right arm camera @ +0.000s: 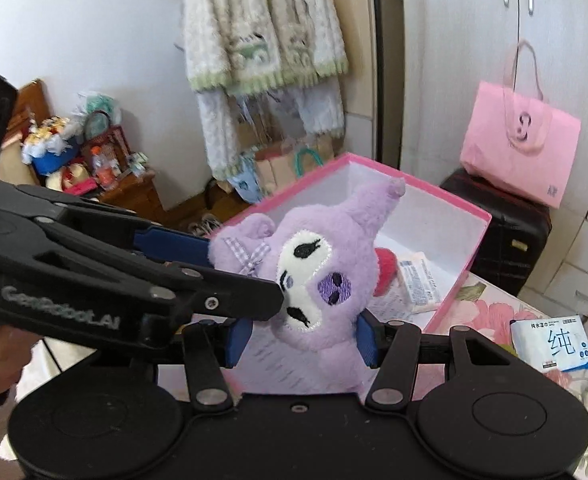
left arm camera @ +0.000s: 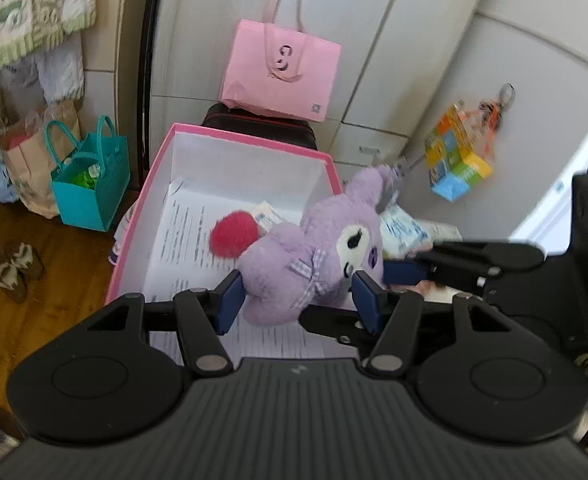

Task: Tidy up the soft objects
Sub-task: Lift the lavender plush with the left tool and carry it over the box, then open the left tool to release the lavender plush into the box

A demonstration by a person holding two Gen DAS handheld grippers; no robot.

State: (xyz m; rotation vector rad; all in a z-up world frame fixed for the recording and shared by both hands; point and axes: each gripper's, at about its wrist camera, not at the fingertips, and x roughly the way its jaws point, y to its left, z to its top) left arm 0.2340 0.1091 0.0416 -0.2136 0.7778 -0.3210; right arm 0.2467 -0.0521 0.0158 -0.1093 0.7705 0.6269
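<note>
The left gripper [left arm camera: 295, 300] is straddling the plush [left arm camera: 309, 256] low on its body, jaws wide, pads beside the fur; whether they are pressing it I cannot tell. The right gripper [right arm camera: 299, 338] is also standing wide open, its pads flanking the plush's [right arm camera: 305, 272] lower part with small gaps showing, so it seems to be holding nothing firmly. The plush is hanging over the near right corner of the box [left arm camera: 230, 140], partly above the box's right wall, its head tilted toward the right gripper. Deeper in the box a red ball [left arm camera: 234, 234] and a small packet [left arm camera: 268, 216] are lying on printed sheets. A tissue pack [right arm camera: 551, 344] is lying on the floral cloth right of the box.

Judging from this, the plush is being lowered into the box. The risk: with both grippers this open, it may slip and drop across the rim, tipping outside onto the cloth. The two grippers are also crowding each other and could knock together.
</note>
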